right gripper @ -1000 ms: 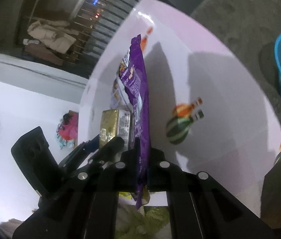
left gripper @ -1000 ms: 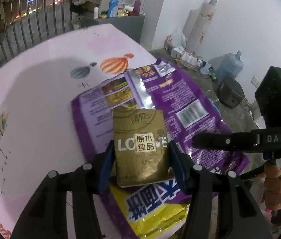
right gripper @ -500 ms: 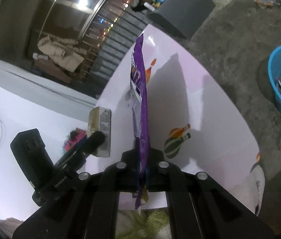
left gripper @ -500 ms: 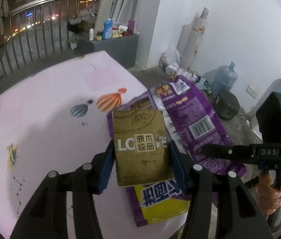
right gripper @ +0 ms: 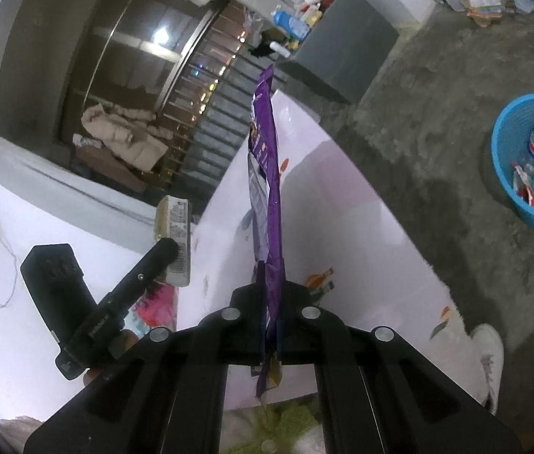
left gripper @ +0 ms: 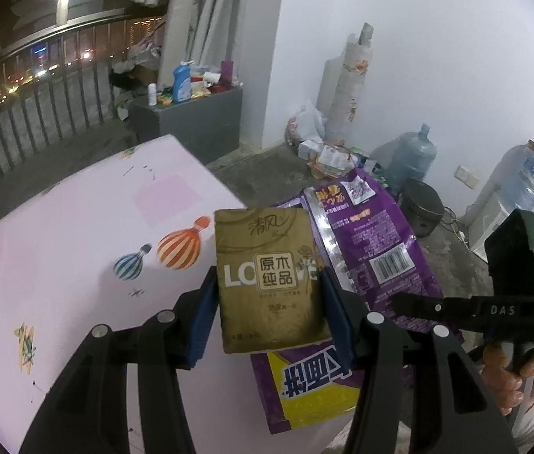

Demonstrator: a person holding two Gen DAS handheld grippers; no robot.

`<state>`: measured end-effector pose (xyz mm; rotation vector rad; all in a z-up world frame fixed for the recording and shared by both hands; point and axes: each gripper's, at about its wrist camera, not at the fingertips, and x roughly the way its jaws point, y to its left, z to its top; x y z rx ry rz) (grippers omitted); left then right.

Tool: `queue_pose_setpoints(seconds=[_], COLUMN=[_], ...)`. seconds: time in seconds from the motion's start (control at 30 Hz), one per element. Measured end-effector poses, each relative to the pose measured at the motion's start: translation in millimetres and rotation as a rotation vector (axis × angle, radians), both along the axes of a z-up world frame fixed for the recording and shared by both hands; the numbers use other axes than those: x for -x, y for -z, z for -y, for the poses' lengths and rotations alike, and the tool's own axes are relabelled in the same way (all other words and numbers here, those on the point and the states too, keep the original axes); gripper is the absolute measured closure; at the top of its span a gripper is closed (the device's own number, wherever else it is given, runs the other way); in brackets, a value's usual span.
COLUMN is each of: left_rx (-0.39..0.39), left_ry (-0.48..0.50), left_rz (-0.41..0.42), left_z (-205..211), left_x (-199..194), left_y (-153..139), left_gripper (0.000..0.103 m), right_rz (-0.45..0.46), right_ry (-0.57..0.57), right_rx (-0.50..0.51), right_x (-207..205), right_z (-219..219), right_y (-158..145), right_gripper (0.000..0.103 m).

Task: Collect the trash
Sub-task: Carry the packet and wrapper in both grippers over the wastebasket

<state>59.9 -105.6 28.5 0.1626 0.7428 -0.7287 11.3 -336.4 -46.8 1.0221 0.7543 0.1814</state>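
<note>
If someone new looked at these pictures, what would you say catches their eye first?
Probably the gold tissue pack, clamped between the blue pads of the left tongs above the pink balloon-print table. Next, the purple snack bag, pinched edge-on in the shut right tongs. A blue basket holding trash stands on the floor at right.

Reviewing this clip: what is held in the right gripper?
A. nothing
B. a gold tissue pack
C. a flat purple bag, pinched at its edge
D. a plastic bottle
C: the right gripper is shut on the thin edge of the purple bag, which sticks out edge-on ahead of it; the gold tissue pack sits in the left gripper instead.
</note>
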Motion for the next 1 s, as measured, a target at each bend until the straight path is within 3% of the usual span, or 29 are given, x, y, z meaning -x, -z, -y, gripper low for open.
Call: queue_pose_setpoints(seconds=[0.33,0.6,0.8,1.0], left_rx=[0.014,0.072,0.043,-0.057], left_ry=[0.104,0.197,0.268,0.307], left_rz=[-0.017,-0.106,-0.229,-0.383], left_z=[54,134,208,283], left_x=[-4,-33,-55,-71], left_y=[-9,-9,18,79], left_gripper=[0.052,0.052,0.051,0.05], right_rz=[0.022,0.015,-0.079,-0.198], right_ry=[0.09,0.26,0.366,0.388], right_rx=[-0.012,0.057,0.121,0.148], right_x=[17,25,26,24], right_z=[33,108,151,180], right_y=[4,2,29,79], right_gripper=[0.101,0.101,0.101,0.101])
